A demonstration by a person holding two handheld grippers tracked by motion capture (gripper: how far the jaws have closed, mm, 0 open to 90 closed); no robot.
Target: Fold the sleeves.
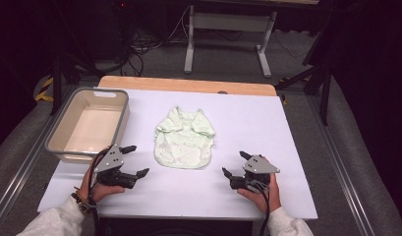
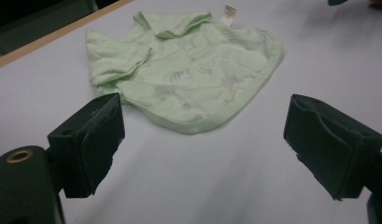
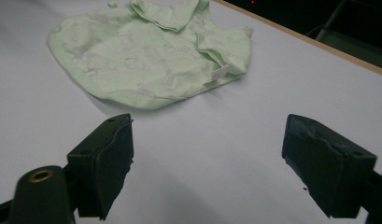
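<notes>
Lying flat in the middle of the white table (image 1: 297, 147), the pale green garment (image 1: 184, 139) sits between the two grippers and a little beyond them, toward the far edge. Its long axis runs away from the person: the rounded hem is the near end, and the folded sleeves and neck are the far end.

The left gripper (image 1: 134, 160) rests near the front left of the table, its jaws spread wide with nothing between them, pointing right and slightly forward at the hem. In the left gripper view the garment (image 2: 188, 74) lies ahead and between the open jaws, its hem nearest, apart from both pads.

The right gripper (image 1: 234, 163) mirrors it on the other side, jaws also well apart and empty, aimed left and forward. In the right gripper view the garment (image 3: 146, 56) lies ahead and to the left, with a small white label (image 3: 219, 72) showing at its edge.

Both grippers stand about equally near the hem, one at each lower corner; the left looks marginally closer. A grey bin (image 1: 73, 150) stands empty beside the left hand, well apart from the cloth.
</notes>
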